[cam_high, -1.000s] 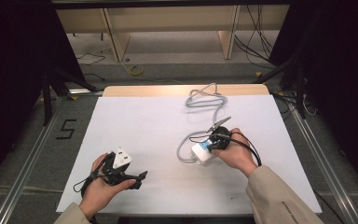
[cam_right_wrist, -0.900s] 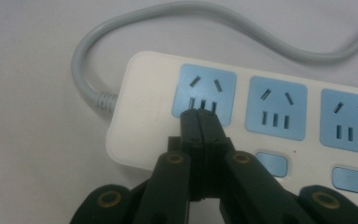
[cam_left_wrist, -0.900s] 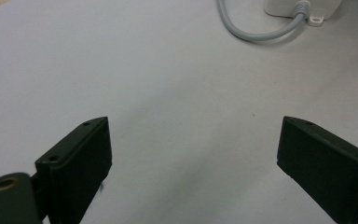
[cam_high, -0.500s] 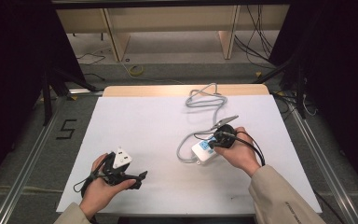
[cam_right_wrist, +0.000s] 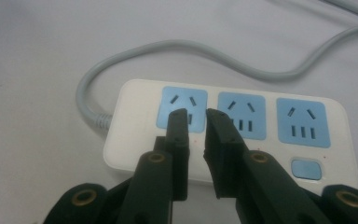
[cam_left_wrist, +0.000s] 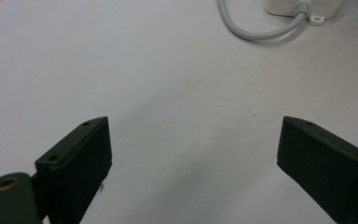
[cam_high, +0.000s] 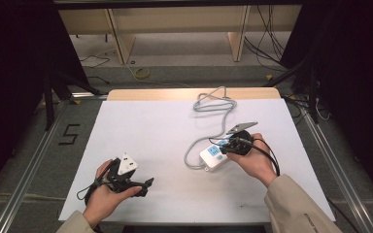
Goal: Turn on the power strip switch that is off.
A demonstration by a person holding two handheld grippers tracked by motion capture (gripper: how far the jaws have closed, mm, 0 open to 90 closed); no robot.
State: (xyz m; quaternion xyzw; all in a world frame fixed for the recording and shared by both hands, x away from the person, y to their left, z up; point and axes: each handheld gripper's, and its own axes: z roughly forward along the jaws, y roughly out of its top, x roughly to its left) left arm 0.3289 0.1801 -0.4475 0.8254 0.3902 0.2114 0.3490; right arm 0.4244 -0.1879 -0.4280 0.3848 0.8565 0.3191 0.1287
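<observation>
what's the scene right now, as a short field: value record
surface: white table
item: white power strip with three blue sockets and a blue switch
cable: grey cord runs from the strip toward the table's far edge
right gripper: fingers nearly together, nothing between them, over the strip beside its cord-end socket
left gripper: fingers wide apart, nothing between them, above bare table near the front edge

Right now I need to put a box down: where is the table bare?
Bare: the far-left white sheet, beyond the left gripper, and the near middle between both hands. Crowded: the right, with the power strip, its grey cable and the right gripper.
</observation>
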